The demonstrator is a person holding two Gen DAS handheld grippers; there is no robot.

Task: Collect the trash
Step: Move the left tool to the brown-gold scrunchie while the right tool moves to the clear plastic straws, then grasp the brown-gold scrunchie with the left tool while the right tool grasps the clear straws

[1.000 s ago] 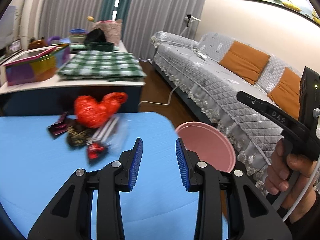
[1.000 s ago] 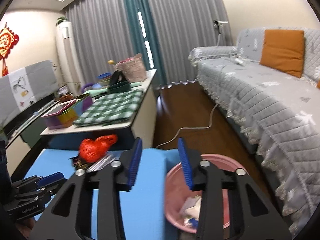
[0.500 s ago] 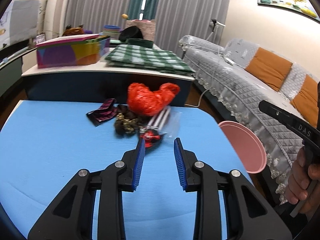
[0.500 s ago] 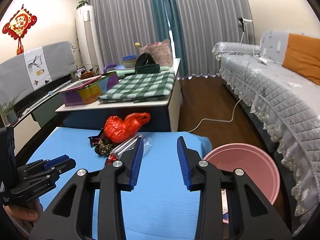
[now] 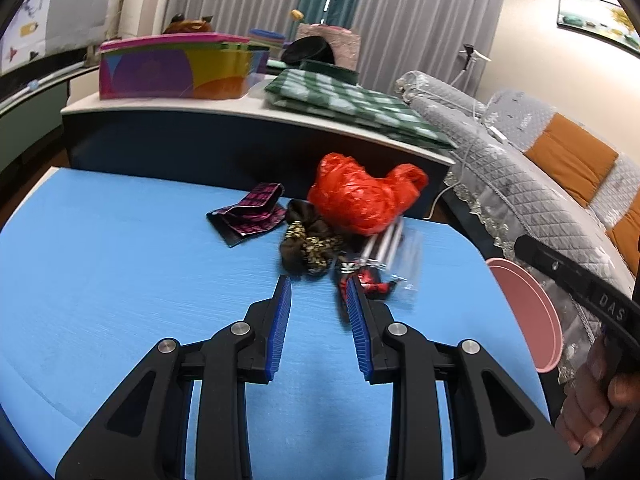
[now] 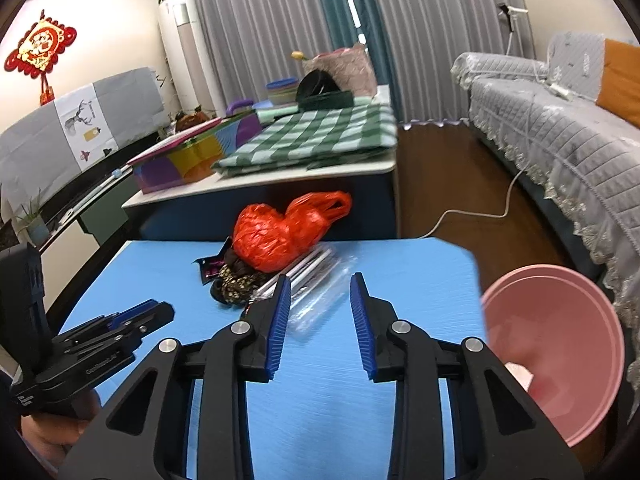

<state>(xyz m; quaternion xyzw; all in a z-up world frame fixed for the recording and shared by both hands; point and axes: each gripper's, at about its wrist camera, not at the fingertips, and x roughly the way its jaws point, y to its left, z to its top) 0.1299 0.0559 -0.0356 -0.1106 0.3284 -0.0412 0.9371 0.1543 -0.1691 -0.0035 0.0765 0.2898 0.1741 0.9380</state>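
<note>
A pile of trash lies at the far side of the blue table (image 5: 100,280): a crumpled red plastic bag (image 5: 360,200), a dark pink-patterned wrapper (image 5: 250,214), a brown and gold wrapper (image 5: 308,246), a clear plastic sleeve (image 5: 394,252) and a small red wrapper (image 5: 370,284). My left gripper (image 5: 318,290) is open and empty, just short of the pile. My right gripper (image 6: 320,290) is open and empty, close to the clear sleeve (image 6: 316,292) and the red bag (image 6: 276,236). A pink basin (image 6: 560,340) stands off the table's right edge.
A low white-topped cabinet (image 5: 240,112) behind the table holds a colourful box (image 5: 176,68) and a green checked cloth (image 5: 352,104). A grey covered sofa (image 6: 560,128) with orange cushions runs along the right. A white cable (image 6: 480,210) lies on the dark floor.
Both grippers have swung left from the pink basin toward the trash pile and moved closer to it. Both stay open and empty.
</note>
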